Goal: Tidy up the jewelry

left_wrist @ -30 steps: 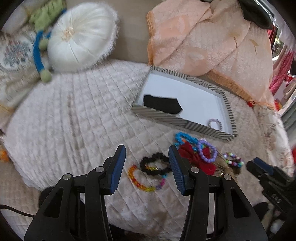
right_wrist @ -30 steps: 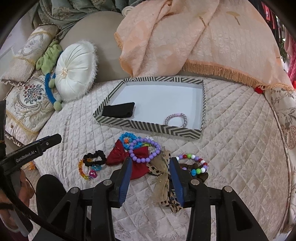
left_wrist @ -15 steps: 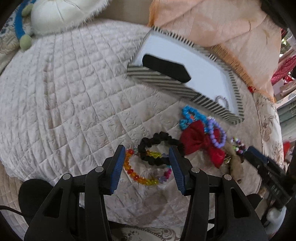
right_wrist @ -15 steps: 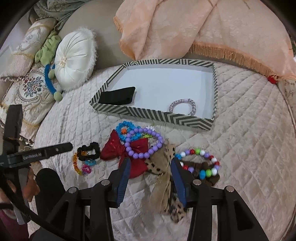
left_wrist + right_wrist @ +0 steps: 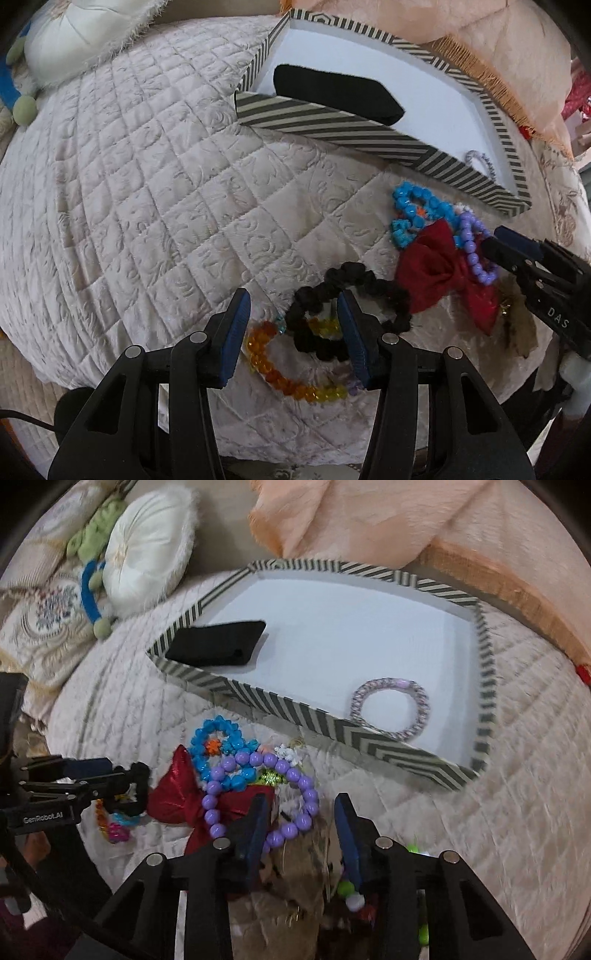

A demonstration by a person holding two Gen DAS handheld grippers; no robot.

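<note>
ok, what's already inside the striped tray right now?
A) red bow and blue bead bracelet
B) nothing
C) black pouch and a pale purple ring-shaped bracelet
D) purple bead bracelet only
C: the right wrist view shows the black pouch at the left end of the striped tray and the pale purple bracelet near its right front corner; the red bow and bead bracelets lie outside on the quilt.
</note>
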